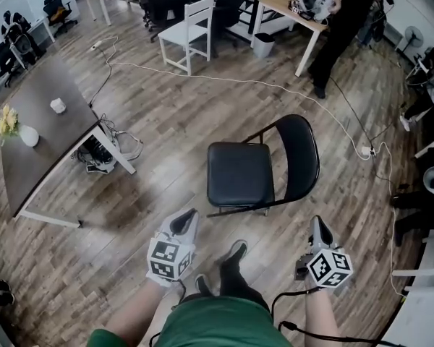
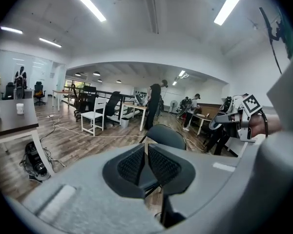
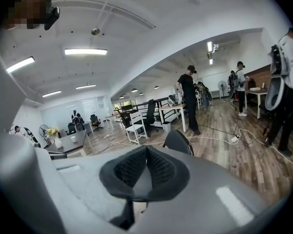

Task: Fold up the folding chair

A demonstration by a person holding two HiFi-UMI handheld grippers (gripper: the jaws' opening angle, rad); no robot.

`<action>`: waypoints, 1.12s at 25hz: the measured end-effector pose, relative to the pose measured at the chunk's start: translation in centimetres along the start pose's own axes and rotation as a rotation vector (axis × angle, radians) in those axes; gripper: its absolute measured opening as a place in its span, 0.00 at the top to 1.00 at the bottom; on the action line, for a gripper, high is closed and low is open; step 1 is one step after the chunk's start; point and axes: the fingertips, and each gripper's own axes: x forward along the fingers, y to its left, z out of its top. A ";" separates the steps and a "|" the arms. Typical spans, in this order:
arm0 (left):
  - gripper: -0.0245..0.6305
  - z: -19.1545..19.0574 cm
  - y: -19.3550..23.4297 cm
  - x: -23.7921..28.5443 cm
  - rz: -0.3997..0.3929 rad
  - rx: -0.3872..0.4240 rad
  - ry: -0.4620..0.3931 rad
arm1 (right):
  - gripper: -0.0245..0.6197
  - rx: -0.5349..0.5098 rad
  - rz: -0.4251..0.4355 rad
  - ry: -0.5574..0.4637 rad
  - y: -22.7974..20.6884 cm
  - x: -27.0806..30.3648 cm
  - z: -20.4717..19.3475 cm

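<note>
A black folding chair (image 1: 257,168) stands unfolded on the wooden floor, its seat toward me and its backrest (image 1: 298,150) to the right. My left gripper (image 1: 184,223) hangs shut and empty just short of the seat's front left corner. My right gripper (image 1: 317,228) is shut and empty too, below and to the right of the backrest. Neither touches the chair. In the left gripper view the chair's backrest (image 2: 166,136) rises beyond the closed left gripper (image 2: 146,155). The right gripper view shows the backrest (image 3: 178,142) past the closed right gripper (image 3: 146,161).
A dark table (image 1: 40,125) with a vase and cups stands at the left, a power strip and cables under it. A white cable (image 1: 275,85) runs across the floor behind the chair. A white chair (image 1: 189,35) and a standing person (image 1: 340,27) are further back. My feet (image 1: 228,266) are below the seat.
</note>
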 end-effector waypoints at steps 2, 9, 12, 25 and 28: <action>0.93 -0.2 0.1 1.8 0.006 -0.022 0.016 | 0.96 0.001 0.011 0.023 -1.2 2.0 0.1; 0.92 -0.9 1.9 8.4 0.034 -0.079 0.060 | 0.96 -0.031 0.042 0.048 -4.7 9.4 2.5; 0.83 -2.0 3.3 11.2 0.056 -0.155 0.077 | 0.96 -0.045 0.039 0.057 -6.9 12.2 3.2; 0.60 -13.5 9.5 19.9 -0.001 -0.530 0.233 | 0.93 -0.061 -0.033 0.173 -15.8 21.7 1.8; 0.56 -17.7 10.6 22.4 -0.039 -0.576 0.301 | 0.90 -0.085 -0.068 0.193 -17.3 23.6 1.4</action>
